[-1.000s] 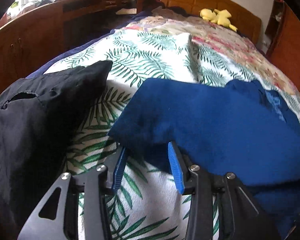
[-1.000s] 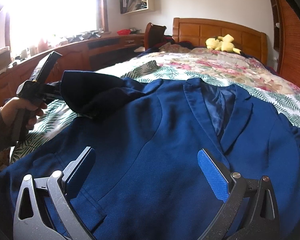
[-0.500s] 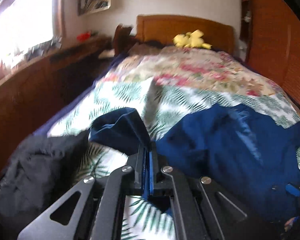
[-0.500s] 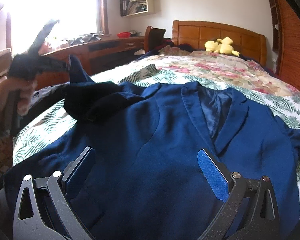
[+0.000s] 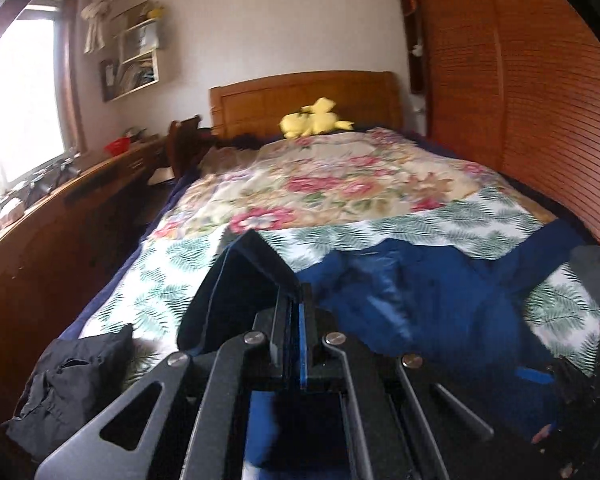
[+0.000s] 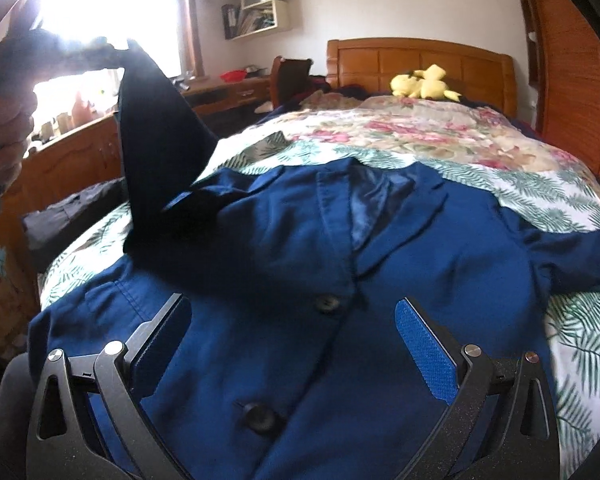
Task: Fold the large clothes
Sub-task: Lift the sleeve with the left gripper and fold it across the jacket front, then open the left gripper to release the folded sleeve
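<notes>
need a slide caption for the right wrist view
Open right gripper hovers over the buttoned blue jacket on the bed while the left gripper lifts one sleeve.

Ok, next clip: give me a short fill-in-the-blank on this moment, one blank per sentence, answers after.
1. The left gripper is shut on the ____ of the blue jacket.
2. The right gripper hovers over the jacket with its jaws ____.
3. The toy by the headboard is ____ in colour.
4. The jacket lies on a bedspread printed with green ____.

Missing words: sleeve; open; yellow; leaves
</notes>
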Available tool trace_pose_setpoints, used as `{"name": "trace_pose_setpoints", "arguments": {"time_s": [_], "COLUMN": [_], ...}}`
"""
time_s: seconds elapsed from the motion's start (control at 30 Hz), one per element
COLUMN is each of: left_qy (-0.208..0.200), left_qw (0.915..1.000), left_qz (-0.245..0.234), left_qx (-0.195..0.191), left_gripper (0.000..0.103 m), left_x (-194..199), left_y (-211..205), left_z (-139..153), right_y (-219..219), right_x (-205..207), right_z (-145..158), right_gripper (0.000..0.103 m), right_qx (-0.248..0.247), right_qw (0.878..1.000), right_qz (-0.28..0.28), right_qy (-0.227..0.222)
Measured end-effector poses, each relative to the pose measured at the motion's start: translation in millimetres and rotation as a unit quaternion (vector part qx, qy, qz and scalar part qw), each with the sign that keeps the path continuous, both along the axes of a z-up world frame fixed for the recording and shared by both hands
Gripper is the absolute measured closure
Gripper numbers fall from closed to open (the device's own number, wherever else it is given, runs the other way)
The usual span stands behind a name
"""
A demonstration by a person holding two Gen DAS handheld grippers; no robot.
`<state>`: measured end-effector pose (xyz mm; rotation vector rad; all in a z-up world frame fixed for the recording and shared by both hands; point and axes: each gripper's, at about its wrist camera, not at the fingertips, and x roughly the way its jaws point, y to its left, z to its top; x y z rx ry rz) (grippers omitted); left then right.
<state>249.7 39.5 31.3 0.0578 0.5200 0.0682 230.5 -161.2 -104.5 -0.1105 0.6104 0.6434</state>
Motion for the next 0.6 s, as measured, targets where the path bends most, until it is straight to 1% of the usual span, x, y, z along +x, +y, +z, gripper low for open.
{"name": "trace_pose_setpoints", "arguments": {"time_s": [0.17,0.37,0.5,0.6], "left_qy": [-0.001,-0.006,0.002,0.011], "left_qw": [0.9993,0.9974,0.9967,0.9963], "left_qz": [-0.038,-0.071,-0.079,-0.081], "left_qx": [0.006,0.013,0.020,0.028], "left_gripper": [0.103,0.103,0.103,0.103], "left_x": [-13.2,-31.6,-40.9,-44.0], "left_y": [-37.6,-73.1,-88.3,-94.1], "left_z": [8.0,16.8,7.3,-6.8], "right_y": [-31.7,-58.1,-67.1,-71.2], "right_x": [-3.9,-10.9,-13.2,-13.4], "right_z": [4.3,6.0,2.8,-0.2], "right_gripper": [0.000,0.000,0.000,0.000], "right_qx": [0.015,0.005,-0.005,-0.009], "right_qw": [1.000,0.999,0.998,0.998], "right_qz": [-0.018,-0.045,-0.057,-0.059], "right_qy": [0.001,-0.007,-0.005,-0.002]}}
